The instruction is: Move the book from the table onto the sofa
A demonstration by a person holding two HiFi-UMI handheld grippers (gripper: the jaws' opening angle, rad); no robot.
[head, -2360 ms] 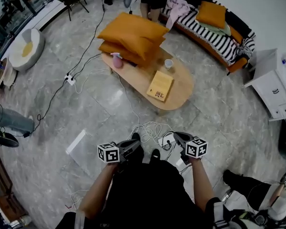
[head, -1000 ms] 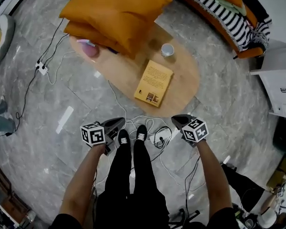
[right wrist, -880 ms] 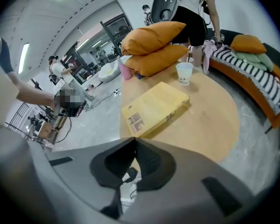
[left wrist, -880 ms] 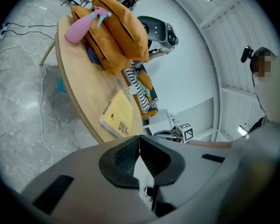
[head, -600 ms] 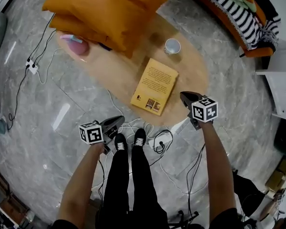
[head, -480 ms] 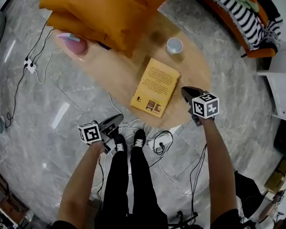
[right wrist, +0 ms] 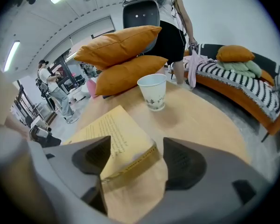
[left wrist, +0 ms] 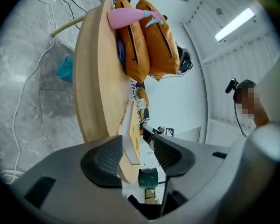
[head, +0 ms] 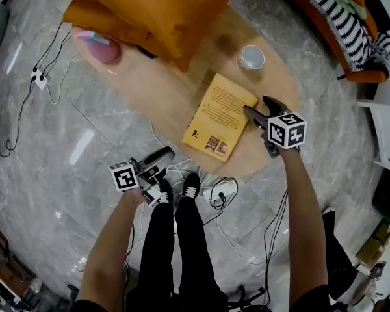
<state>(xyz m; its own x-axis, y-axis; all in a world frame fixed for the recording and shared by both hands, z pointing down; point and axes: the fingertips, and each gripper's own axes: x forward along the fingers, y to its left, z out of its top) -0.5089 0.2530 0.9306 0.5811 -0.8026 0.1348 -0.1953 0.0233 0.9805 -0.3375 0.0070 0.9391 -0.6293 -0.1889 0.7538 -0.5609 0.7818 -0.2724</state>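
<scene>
A yellow book (head: 221, 116) lies flat on the oval wooden table (head: 162, 90). My right gripper (head: 257, 106) is at its right edge. Its jaws have just been opening and now stand wide, with the book's (right wrist: 112, 134) corner between them and no pad pressing on it. My left gripper (head: 157, 158) hangs over the floor just in front of the table's near edge, apart from the book. Its jaws have also just been opening and hold nothing. In the left gripper view (left wrist: 137, 146) the book's edge (left wrist: 133, 139) shows farther off, in line with the gap.
On the table a white paper cup (head: 251, 57) stands beyond the book, and orange pillows (head: 149, 5) and a pink bottle (head: 99, 47) lie at its far left. The striped sofa (head: 338, 25) is at the upper right. Cables (head: 214, 194) lie around my feet.
My right gripper has moved forward over the table to the book's right edge and opened. My left gripper has sunk slightly near the table's front edge and opened too.
</scene>
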